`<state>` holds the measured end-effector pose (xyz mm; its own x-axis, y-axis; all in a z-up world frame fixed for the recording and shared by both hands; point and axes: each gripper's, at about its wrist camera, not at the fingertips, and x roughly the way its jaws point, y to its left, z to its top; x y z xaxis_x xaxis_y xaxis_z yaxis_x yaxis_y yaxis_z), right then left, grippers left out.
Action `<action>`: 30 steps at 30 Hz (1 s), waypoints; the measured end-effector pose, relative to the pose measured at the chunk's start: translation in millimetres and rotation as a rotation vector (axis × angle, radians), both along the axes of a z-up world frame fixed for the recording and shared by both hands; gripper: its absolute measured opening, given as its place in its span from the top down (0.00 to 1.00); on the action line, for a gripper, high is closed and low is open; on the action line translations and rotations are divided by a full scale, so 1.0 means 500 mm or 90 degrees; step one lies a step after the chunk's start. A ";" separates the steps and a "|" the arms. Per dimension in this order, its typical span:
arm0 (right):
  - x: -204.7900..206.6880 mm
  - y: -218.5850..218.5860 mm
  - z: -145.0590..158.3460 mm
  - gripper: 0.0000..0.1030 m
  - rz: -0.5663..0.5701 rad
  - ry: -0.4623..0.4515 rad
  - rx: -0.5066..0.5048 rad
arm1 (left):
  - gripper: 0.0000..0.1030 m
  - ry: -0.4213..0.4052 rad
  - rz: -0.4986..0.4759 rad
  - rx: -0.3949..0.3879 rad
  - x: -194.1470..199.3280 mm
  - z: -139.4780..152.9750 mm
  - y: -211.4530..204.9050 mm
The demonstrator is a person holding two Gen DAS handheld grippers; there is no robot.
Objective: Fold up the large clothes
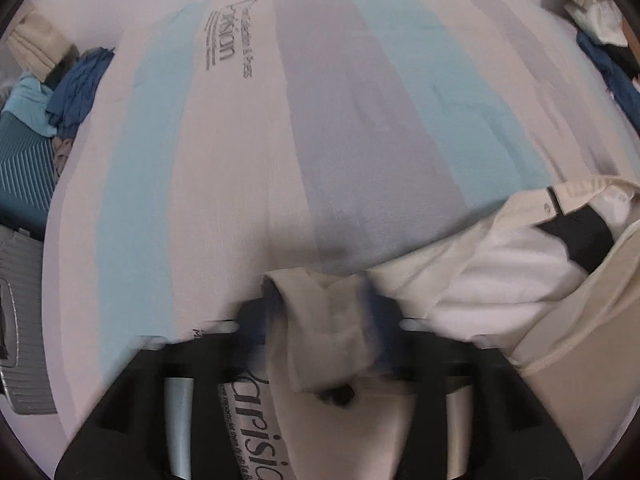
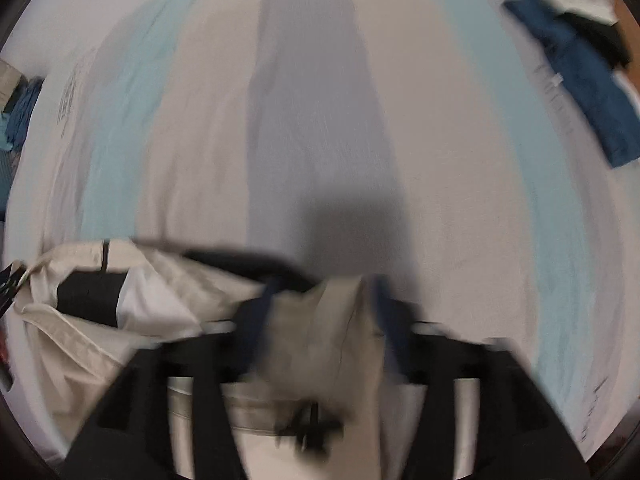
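Both views look steeply down onto a bed sheet [image 1: 224, 184] striped in white, pale blue and grey, with printed lettering on it.

The beige garment [image 1: 480, 276], with white lining and a black patch inside its collar, lies on the sheet at about 4 o'clock in the left wrist view and at about 8 o'clock in the right wrist view.

The left tool [image 1: 320, 320] stands spread wide. A beige corner of the garment lies between its fingers, and the pads do not press on it, so it is released.

The right tool [image 2: 320, 320] is also parted, with a blurred beige fold between its fingers. The pads appear clear of the cloth, though blur makes this hard to confirm.

A blue cloth [image 2: 580, 80] lies at 2 o'clock in the right wrist view. A heap of blue and beige clothes [image 1: 76, 84] sits at 10 o'clock in the left wrist view.
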<state>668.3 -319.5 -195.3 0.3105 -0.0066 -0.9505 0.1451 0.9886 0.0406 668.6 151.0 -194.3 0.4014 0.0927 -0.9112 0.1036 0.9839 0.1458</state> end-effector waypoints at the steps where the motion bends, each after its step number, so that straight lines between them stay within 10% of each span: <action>1: -0.002 -0.004 0.011 0.38 -0.002 -0.014 -0.002 | 0.06 -0.034 0.005 -0.005 -0.006 0.020 0.004; 18: -0.163 0.148 0.112 0.26 0.108 -0.086 -0.026 | 0.06 -0.047 0.003 -0.090 -0.093 0.090 -0.093; 30: -0.180 0.327 0.012 0.25 0.162 -0.058 0.023 | 0.06 -0.023 -0.051 -0.137 -0.120 0.027 -0.258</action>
